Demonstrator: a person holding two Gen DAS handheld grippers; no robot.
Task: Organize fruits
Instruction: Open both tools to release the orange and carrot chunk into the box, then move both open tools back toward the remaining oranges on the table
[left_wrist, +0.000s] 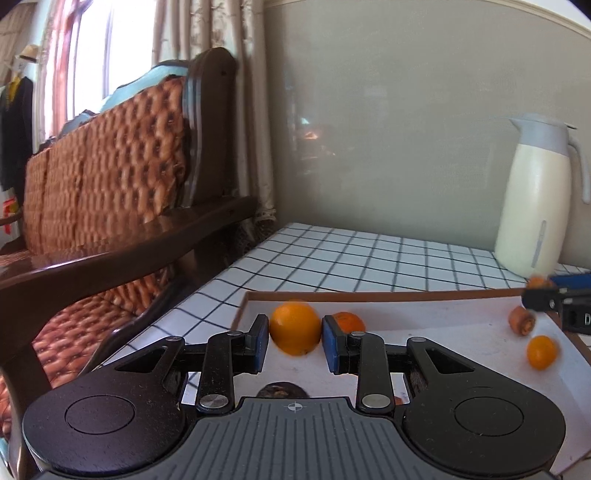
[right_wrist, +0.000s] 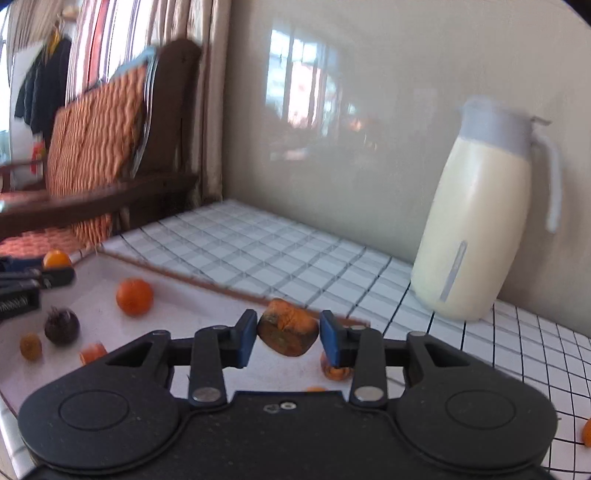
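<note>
A white tray (left_wrist: 424, 321) with a brown rim lies on the checked tablecloth. My left gripper (left_wrist: 294, 334) is over its far left corner. A round orange (left_wrist: 294, 326) sits between the blue pads, which stand just off its sides. A tangerine (left_wrist: 349, 320) lies behind it. My right gripper (right_wrist: 289, 332) is open at the tray's (right_wrist: 184, 306) far right rim. A blurred carrot chunk (right_wrist: 288, 334) is between its pads, with a thin gap on its right side. Loose in the tray are a tangerine (right_wrist: 135, 296), a dark round fruit (right_wrist: 62, 325), a small orange (right_wrist: 30, 346) and carrot pieces (right_wrist: 93, 352).
A tall cream jug (right_wrist: 476, 229) with a grey lid stands on the cloth by the wall, right of the tray. A wooden sofa (left_wrist: 110, 166) with orange cushions runs along the table's left side. Another orange thing (right_wrist: 587, 432) lies on the cloth at the far right.
</note>
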